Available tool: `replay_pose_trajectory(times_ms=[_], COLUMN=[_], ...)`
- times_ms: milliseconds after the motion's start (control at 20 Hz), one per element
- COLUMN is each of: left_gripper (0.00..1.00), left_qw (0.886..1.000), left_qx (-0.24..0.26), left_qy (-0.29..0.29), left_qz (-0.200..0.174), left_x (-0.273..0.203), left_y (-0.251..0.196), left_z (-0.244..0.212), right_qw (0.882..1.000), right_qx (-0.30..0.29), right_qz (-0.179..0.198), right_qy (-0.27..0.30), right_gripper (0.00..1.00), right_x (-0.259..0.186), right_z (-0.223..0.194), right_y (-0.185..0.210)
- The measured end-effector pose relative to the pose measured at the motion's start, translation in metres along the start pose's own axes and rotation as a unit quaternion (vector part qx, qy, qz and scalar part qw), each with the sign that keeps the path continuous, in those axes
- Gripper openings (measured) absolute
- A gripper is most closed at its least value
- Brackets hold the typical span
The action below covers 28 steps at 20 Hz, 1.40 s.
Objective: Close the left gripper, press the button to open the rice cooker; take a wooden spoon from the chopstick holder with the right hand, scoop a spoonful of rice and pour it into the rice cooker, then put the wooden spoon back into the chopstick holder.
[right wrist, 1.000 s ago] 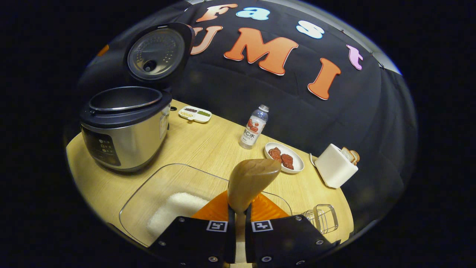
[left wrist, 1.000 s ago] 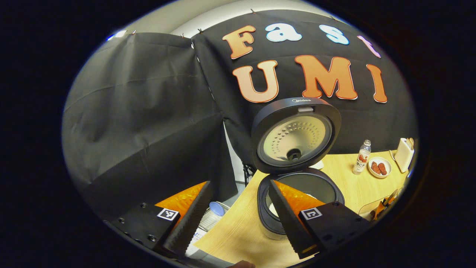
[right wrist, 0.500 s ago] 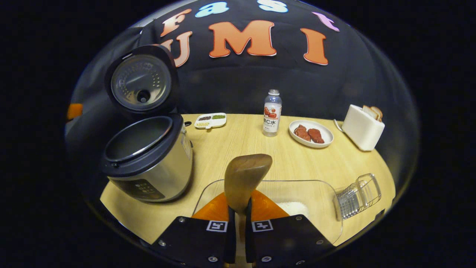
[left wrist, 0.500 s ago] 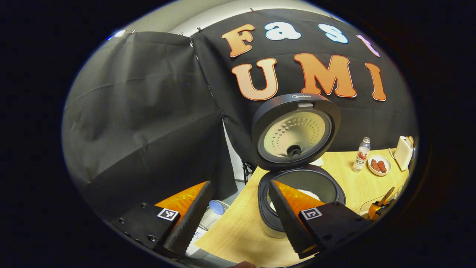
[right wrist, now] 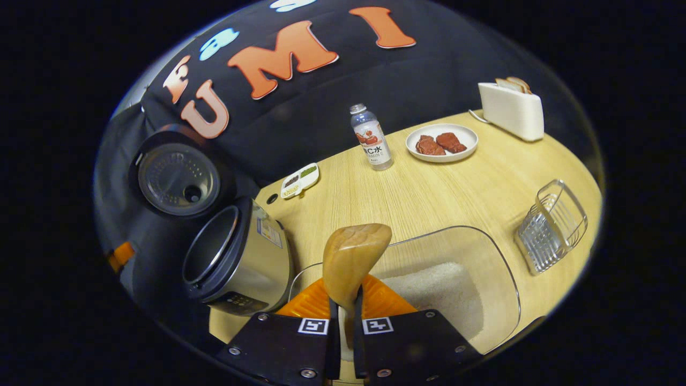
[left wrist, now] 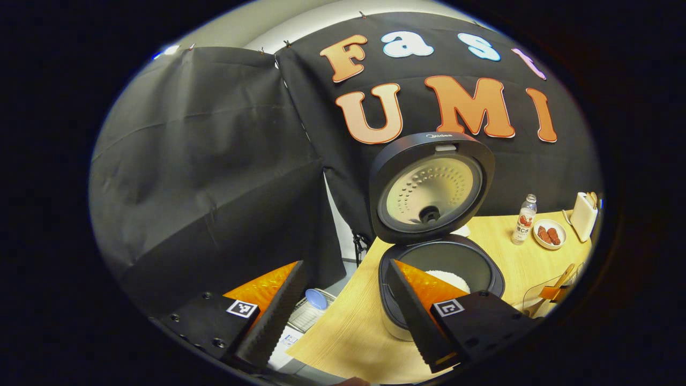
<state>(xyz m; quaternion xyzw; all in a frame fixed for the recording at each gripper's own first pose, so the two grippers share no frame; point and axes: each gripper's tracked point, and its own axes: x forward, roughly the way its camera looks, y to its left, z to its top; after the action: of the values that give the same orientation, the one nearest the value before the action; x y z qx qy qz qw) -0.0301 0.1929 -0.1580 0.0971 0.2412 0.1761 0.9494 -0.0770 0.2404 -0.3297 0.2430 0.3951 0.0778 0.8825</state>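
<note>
The rice cooker [left wrist: 439,268] stands open with its lid [left wrist: 431,187] raised, and a patch of white rice shows in its pot. My left gripper [left wrist: 343,316] is open and empty, near the cooker's left front. My right gripper [right wrist: 343,306] is shut on the wooden spoon [right wrist: 356,254], whose bowl points forward over the clear rice container [right wrist: 455,284]. I cannot tell whether the spoon holds rice. The rice cooker [right wrist: 236,257] lies to the lower left of the spoon. The wire chopstick holder [right wrist: 552,225] stands at the right. The right gripper [left wrist: 552,293] with the spoon also appears far right.
On the wooden table [right wrist: 429,193] behind the container stand a drink bottle [right wrist: 371,138], a plate of red food [right wrist: 441,142], a white toaster [right wrist: 509,107] and a small divided dish [right wrist: 300,180]. The table's left edge [left wrist: 343,300] drops off beside the cooker.
The right gripper has rolled and swung with the spoon, so the cooker now sits lower left and the rice container's heap is under the spoon. The left gripper has barely shifted.
</note>
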Motion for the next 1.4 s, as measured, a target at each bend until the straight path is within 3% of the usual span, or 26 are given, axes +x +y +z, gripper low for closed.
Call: replay_pose_trajectory(times_ms=[350,850,1050,1250,1400], left_gripper=[1.00,1.00,1.00,1.00,1.00], left_qw=[1.000,1.000,0.999,0.998,0.998], left_qx=[0.002,0.011,0.006,-0.015,-0.024], left_qy=[0.003,-0.016,-0.022,-0.010,-0.016], left_qz=[-0.006,-0.016,-0.030,-0.053,-0.050], left_x=[0.000,-0.004,-0.005,-0.006,-0.013], left_y=[-0.008,-0.025,-0.042,-0.060,-0.060], left_z=[0.001,0.023,0.027,0.022,0.023], right_qw=[0.987,0.961,0.936,0.897,0.873], right_qx=[0.149,0.248,0.321,0.403,0.440], right_qz=[0.057,0.116,0.144,0.182,0.211], right_qy=[0.028,0.026,0.006,-0.007,-0.013], right_gripper=[0.09,0.09,0.08,0.09,0.08], right_x=[0.001,-0.020,-0.036,-0.053,-0.063], right_z=[-0.004,0.027,0.058,0.086,0.105], right_y=[-0.005,-0.037,-0.050,-0.051,-0.046])
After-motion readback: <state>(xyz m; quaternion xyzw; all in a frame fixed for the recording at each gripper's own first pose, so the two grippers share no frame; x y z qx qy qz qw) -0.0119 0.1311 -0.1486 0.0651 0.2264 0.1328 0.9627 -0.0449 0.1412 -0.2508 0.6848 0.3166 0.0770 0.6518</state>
